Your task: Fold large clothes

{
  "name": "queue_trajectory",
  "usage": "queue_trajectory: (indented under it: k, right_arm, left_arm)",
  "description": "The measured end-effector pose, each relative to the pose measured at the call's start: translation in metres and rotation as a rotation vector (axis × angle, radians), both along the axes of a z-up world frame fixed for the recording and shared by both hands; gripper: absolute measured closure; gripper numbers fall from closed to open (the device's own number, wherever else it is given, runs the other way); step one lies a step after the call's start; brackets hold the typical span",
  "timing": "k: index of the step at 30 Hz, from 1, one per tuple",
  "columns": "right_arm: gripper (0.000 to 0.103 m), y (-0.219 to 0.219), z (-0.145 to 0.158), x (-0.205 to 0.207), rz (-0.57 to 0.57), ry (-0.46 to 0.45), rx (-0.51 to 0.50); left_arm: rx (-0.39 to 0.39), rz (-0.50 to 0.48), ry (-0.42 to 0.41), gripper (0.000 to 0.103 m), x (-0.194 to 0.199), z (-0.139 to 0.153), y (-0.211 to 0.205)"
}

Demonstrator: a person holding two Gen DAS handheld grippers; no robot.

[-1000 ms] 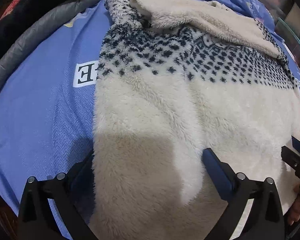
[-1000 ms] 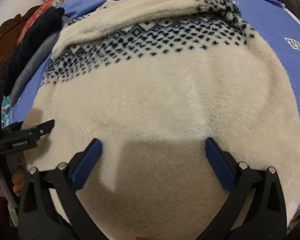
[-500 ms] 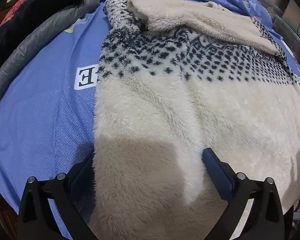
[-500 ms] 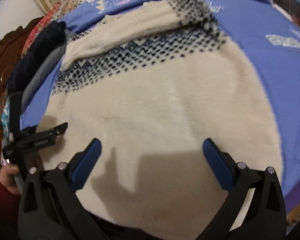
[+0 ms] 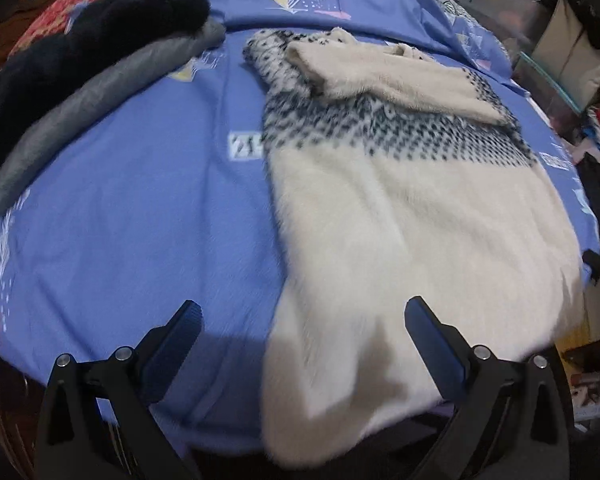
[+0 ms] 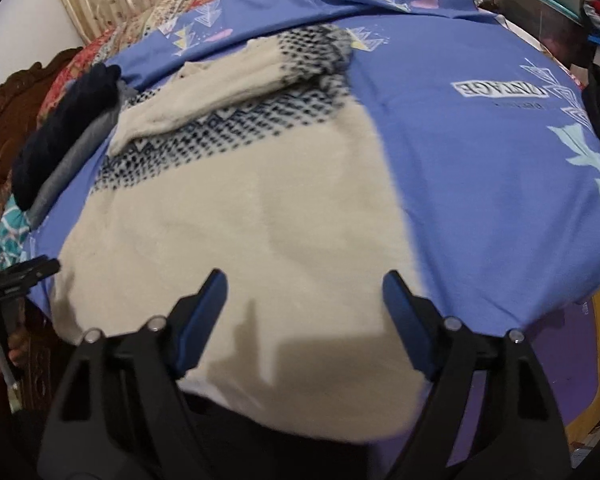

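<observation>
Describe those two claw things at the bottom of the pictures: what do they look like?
Each claw is a black plastic frame that splits into two angled arms with triangular cut-outs. The left claw and right claw match: both have flat dark blue fingers and round silver bolts at the joints. No cables or lettering show on either.

The cream sweater (image 6: 240,216) lies flat on the blue bedsheet (image 6: 480,168), 1 sleeve folded across its patterned band. The right gripper (image 6: 304,300) hovers with fingers spread above the sweater's near hem. A dark garment (image 6: 64,136) lies left of the sweater.
</observation>
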State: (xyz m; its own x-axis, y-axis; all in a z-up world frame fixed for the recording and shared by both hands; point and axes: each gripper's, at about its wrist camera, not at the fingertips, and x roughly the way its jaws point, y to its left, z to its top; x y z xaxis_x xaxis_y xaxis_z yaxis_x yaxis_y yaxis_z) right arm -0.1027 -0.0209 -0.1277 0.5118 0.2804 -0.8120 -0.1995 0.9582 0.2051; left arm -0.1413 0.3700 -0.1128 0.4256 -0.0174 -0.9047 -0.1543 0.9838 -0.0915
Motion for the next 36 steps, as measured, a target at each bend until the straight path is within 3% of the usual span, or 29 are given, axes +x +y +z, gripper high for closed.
queue_trajectory:
  k: [3,9,15,16,17,18,19,20,22,24,28,31,36]
  right_arm:
    - [0.026,-0.024,-0.005,-0.010,-0.017,0.022,-0.024]
    - [0.026,-0.046,-0.029,-0.024,-0.017,0.109,0.020]
    - [0.048,-0.040,-0.052,-0.030,0.036,0.199,0.046]
    - [0.054,-0.036,-0.054,-0.031,0.049,0.206,0.047]
    - [0.060,-0.034,-0.056,-0.032,0.058,0.210,0.045]
    - [0.072,-0.030,-0.058,-0.034,0.075,0.220,0.040]
    - [0.088,-0.027,-0.058,-0.035,0.086,0.229,0.040]
    - [0.094,-0.026,-0.058,-0.036,0.096,0.238,0.043]
    - [0.095,-0.024,-0.053,-0.038,0.120,0.247,0.058]
    - [0.095,-0.025,-0.035,-0.042,0.153,0.238,0.116]
    - [0.095,-0.033,0.013,-0.041,0.205,0.176,0.289]
    - [0.095,-0.035,0.044,-0.022,0.204,0.117,0.396]
    - [0.095,-0.035,0.074,0.053,0.147,0.072,0.552]
  left_arm:
    - [-0.070,0.018,0.040,-0.010,-0.024,-0.009,0.013]
    - [-0.197,0.071,0.077,-0.010,-0.043,-0.028,0.022]
    - [-0.173,0.000,0.102,-0.007,-0.038,-0.036,-0.003]
    - [-0.175,-0.029,0.115,0.003,-0.037,-0.038,-0.009]
    - [-0.176,-0.048,0.128,0.020,-0.036,-0.039,-0.013]
    - [-0.169,-0.071,0.155,0.028,-0.035,-0.043,-0.019]
    - [-0.153,-0.085,0.177,0.049,-0.034,-0.046,-0.023]
    - [-0.144,-0.096,0.194,0.065,-0.034,-0.048,-0.024]
    - [-0.157,-0.098,0.201,0.068,-0.036,-0.043,-0.021]
    - [-0.189,-0.108,0.178,0.069,-0.039,-0.027,-0.018]
    - [-0.428,-0.092,0.058,0.069,-0.042,0.019,0.000]
    - [-0.556,-0.053,-0.055,0.069,-0.027,0.053,0.019]
    - [-0.626,0.023,-0.195,0.069,0.041,0.089,0.050]
